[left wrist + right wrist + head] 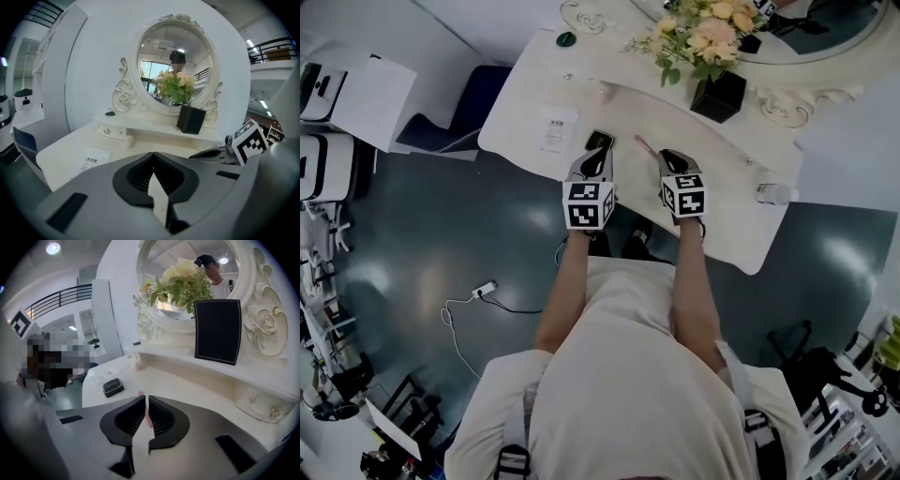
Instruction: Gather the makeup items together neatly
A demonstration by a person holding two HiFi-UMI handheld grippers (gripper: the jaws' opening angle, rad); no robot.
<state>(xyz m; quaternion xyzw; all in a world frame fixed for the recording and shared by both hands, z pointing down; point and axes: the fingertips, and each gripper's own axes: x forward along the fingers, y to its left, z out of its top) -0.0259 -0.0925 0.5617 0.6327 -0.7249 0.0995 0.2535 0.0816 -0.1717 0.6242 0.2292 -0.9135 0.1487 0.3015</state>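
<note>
The left hand-held gripper (153,154) is found closed and empty. The right hand-held gripper (146,399) is all but closed, with nothing gripped. On the bench (722,187), a compact (112,387) and a pink stick (641,144) are noted just ahead, and a sachet (558,127) lies farther left. The compact is judged light, rigid and slick, best pinched across its sides. The stick may roll.

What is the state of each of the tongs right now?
Left tongs: closed, holding nothing.
Right tongs: closed but for a thin slit, holding nothing.
</note>
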